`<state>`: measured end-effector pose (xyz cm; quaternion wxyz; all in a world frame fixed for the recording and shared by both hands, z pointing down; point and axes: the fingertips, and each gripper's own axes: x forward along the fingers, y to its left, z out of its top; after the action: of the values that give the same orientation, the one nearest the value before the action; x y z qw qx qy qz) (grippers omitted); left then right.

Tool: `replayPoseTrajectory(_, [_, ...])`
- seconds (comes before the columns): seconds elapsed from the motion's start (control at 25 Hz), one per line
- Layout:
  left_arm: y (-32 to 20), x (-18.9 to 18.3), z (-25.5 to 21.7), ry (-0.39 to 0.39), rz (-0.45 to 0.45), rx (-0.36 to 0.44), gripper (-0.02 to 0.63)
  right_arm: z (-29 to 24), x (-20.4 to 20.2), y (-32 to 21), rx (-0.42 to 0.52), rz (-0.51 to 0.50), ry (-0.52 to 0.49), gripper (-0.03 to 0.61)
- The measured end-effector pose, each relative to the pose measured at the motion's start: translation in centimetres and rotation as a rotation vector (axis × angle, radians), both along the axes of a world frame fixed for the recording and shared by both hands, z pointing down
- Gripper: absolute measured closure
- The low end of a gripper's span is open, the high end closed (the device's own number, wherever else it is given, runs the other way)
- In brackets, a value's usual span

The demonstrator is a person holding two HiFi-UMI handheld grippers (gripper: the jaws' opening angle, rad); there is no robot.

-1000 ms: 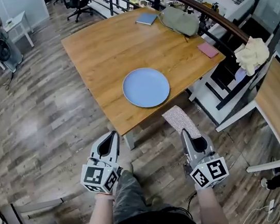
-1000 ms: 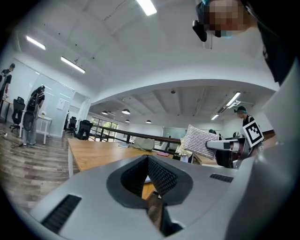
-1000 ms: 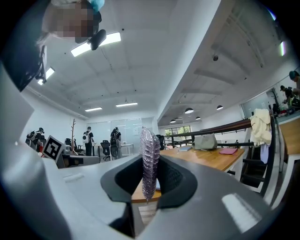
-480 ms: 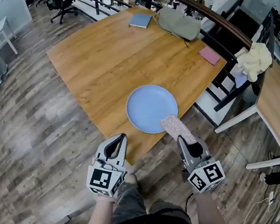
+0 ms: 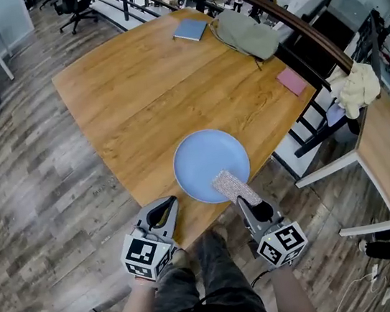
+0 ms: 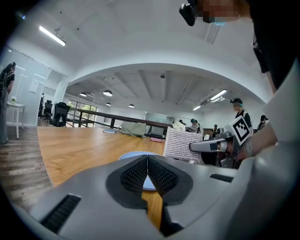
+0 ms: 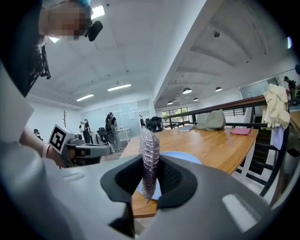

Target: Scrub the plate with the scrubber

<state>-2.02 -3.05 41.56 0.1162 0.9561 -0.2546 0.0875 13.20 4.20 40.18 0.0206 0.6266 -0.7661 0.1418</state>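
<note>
Plate [image 5: 207, 161], blue and round, flat on the table [image 5: 120, 90] close to its 6 o'clock edge, on the same patch of wood as a second ago. Scrubber [image 5: 227, 184], a speckled grey pad, clamped on edge between the jaws of the right hand-held gripper [image 5: 241, 199]. Now overlaps the plate's 5 o'clock rim in the head view. A second ago, out over the floor, well short of the plate. Left hand-held gripper [image 5: 169, 205] fully closed, pads pressed together on nothing. Now at the table's edge, at 7 o'clock of the plate. Earlier, likewise over the floor.

Cannot tell whether the scrubber touches the plate or hangs just above it. Scrubber's lower end buried between the pads. In the left gripper view, most of the plate hidden behind that gripper's own body, with only a thin blue sliver showing. Forearms and legs cut off at 6 o'clock of the head view. Across the table at 12 to 2 o'clock, small and hard to read: blue notebook [image 5: 191, 30], grey bag [image 5: 248, 33], pink pad [image 5: 291, 80].
</note>
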Motion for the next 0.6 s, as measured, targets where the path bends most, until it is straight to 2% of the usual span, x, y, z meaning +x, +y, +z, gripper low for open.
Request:
replayPoseTrajectory(0.08, [-0.3,0.5,1.5,-0.034,-0.002,-0.040,0.617,1.4,0.3,-0.9,-0.053,-0.024,0.010,0.499])
replayPoseTrajectory(0.2, [-1.1,1.4,3.8,-0.093,0.013,-0.144,0.617,3.7,0.8,-2.9,-0.173,-0.081,0.046,0.499])
replayPoseTrajectory(0.32, [-1.7,1.9,5.7,-0.156,-0.005,-0.239,0.552,6.0,0.7,-4.6,-0.303,-0.185,0.083,0.500])
replayPoseTrajectory(0.6, [-4.1,3.0,8.5,-0.187,-0.066,-0.406,0.497,8.8,0.9,-8.0,-0.592,-0.386,0.121,0.499])
